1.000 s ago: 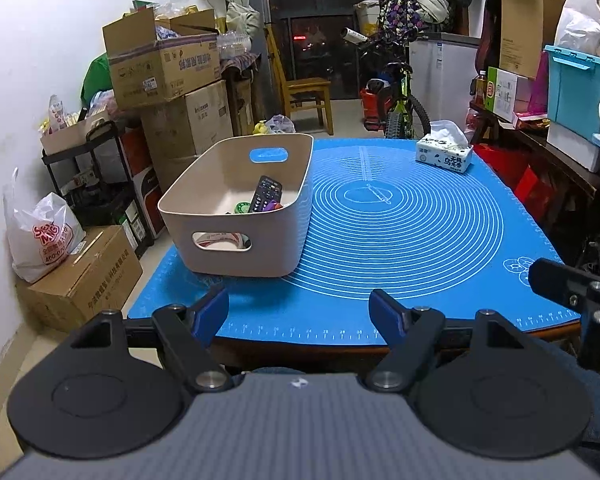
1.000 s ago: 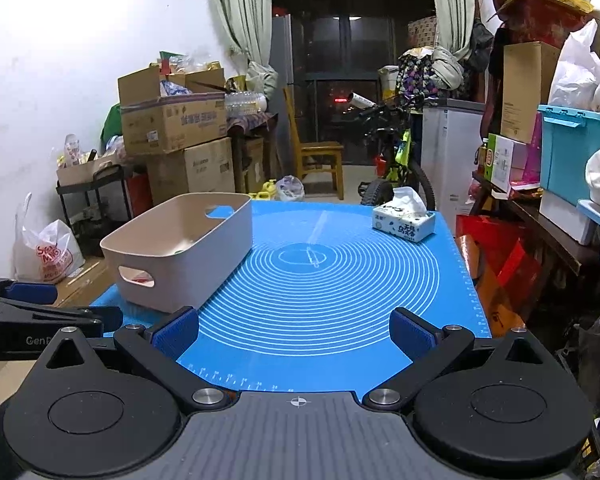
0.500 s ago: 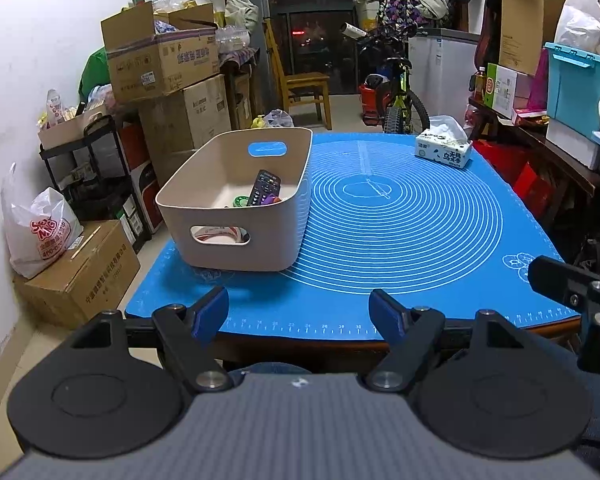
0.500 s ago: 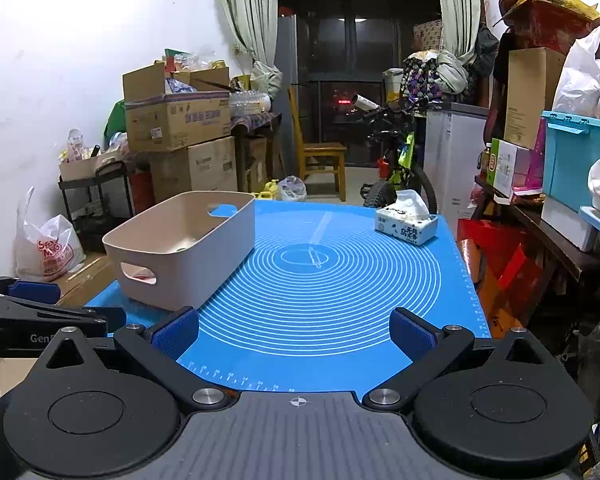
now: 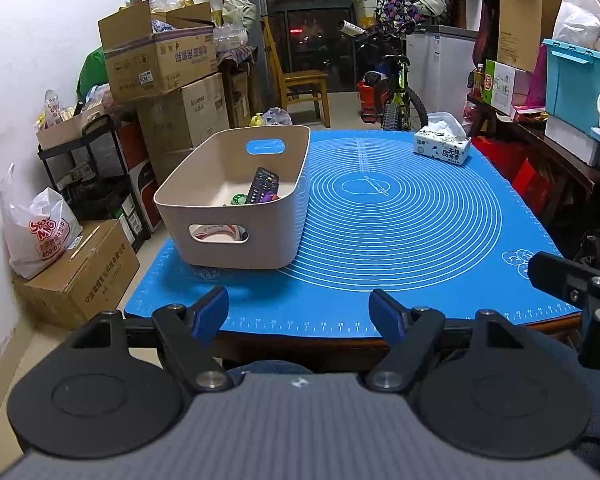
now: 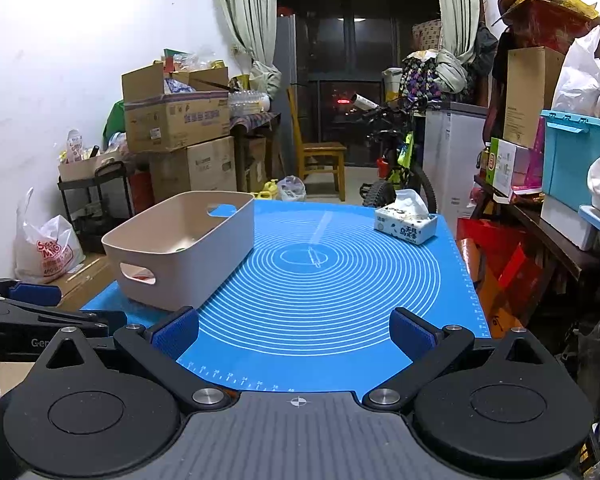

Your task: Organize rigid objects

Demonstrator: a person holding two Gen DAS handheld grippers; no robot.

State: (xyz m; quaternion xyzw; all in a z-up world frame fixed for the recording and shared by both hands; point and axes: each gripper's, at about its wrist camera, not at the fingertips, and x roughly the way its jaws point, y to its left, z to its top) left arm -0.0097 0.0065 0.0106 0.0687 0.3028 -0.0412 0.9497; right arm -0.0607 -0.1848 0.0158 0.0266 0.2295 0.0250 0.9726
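Observation:
A beige bin [image 5: 236, 200] stands on the left of the blue mat [image 5: 400, 232]. It holds a black remote [image 5: 262, 186], a green round thing, a purple item and a tape roll seen through its handle hole. My left gripper [image 5: 300, 316] is open and empty at the table's near edge, in front of the bin. My right gripper [image 6: 296, 334] is open and empty over the mat's near edge, with the bin [image 6: 180, 248] to its front left. The left gripper's body also shows at the far left of the right wrist view [image 6: 40, 316].
A tissue box [image 5: 442, 147] sits at the mat's far right corner. Cardboard boxes [image 5: 160, 60] and a shelf cart stand left of the table. A chair and a bicycle [image 5: 392, 92] are beyond it. Crates and bags line the right side.
Both grippers have drawn back slightly and risen, so the table looks a little farther away. Both stay open and empty. The bin has not moved.

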